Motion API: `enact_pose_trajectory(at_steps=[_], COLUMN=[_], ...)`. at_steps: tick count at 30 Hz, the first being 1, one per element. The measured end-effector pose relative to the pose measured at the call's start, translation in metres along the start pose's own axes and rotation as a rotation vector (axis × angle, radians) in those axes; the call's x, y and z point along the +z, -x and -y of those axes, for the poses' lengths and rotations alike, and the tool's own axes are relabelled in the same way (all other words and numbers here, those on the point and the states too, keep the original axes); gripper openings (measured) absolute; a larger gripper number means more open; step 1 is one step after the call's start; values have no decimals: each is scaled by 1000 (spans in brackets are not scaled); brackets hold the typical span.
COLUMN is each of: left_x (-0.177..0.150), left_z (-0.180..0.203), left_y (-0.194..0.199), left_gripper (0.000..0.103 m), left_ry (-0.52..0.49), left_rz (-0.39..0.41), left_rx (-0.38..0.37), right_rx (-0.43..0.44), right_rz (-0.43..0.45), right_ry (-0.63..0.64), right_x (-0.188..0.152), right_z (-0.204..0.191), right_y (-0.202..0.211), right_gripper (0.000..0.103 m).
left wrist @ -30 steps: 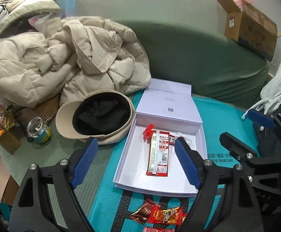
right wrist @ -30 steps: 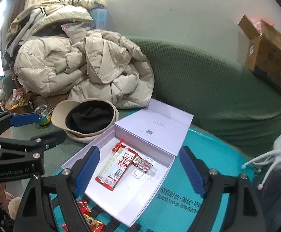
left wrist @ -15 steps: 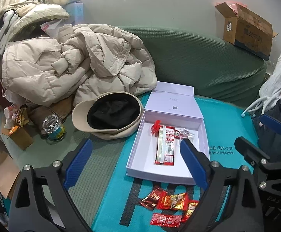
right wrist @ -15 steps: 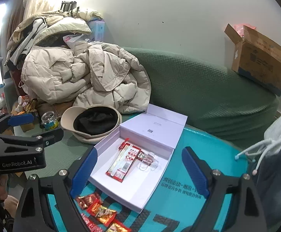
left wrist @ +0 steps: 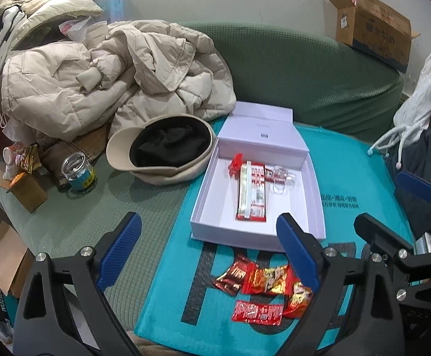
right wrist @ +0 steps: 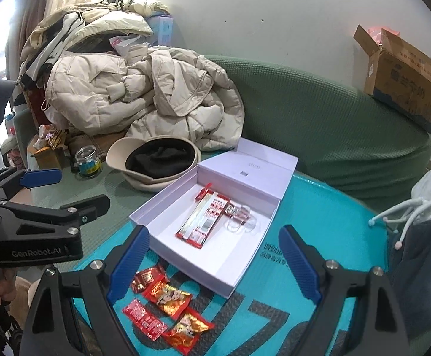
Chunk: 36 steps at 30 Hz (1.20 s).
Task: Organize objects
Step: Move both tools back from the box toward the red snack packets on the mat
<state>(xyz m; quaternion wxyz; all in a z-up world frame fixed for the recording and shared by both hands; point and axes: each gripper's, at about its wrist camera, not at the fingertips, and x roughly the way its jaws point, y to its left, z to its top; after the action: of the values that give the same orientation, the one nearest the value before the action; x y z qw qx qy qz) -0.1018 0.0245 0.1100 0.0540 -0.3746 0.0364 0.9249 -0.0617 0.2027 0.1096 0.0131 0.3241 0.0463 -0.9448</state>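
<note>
An open white box [left wrist: 203, 207] [right wrist: 239, 270] lies on a teal bag [left wrist: 363, 216] [right wrist: 334, 237] on the sofa. Inside it lie a long red-and-white packet [left wrist: 251, 191] [right wrist: 205, 221], a small red item and a clear wrapper [left wrist: 280, 178]. Several red snack packets [left wrist: 262, 284] [right wrist: 165, 305] lie on the bag in front of the box. My left gripper [left wrist: 212, 252] hovers open above the bag's near edge, nothing between its jaws. My right gripper [right wrist: 215, 255] also stands open and empty over the box's near corner.
A beige cap with black lining [left wrist: 162, 148] [right wrist: 153, 160] lies left of the box, against a pile of cream down jackets [left wrist: 111, 74]. A glass jar [left wrist: 79, 172] and small clutter sit far left. A cardboard box [left wrist: 372, 23] rests on the green sofa back.
Both grippers have pulled back from the box, so the snack packets in front of it have come fully into view. Both pairs of jaws stand slightly wider than before.
</note>
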Motion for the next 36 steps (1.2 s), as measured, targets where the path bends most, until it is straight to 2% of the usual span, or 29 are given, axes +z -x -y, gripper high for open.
enact_pose_trajectory(at_steps=[16,29,36], left_x=[-49,-88,-108], left_z=[2,6,10], left_y=[-28,-52,-67], left_gripper=[92,92,92], left_ry=[25,32,40], left_rz=[-131,-263,-329], left_rx=[-38,-64,-66], right_rx=[59,140,154], right_rz=[-88,-204,-261], right_ry=[15,2,-12], right_x=[-42,-89,-109], right_z=[-10,-13,-12], right_y=[-19,-36,-50], right_gripper=[90,90,90])
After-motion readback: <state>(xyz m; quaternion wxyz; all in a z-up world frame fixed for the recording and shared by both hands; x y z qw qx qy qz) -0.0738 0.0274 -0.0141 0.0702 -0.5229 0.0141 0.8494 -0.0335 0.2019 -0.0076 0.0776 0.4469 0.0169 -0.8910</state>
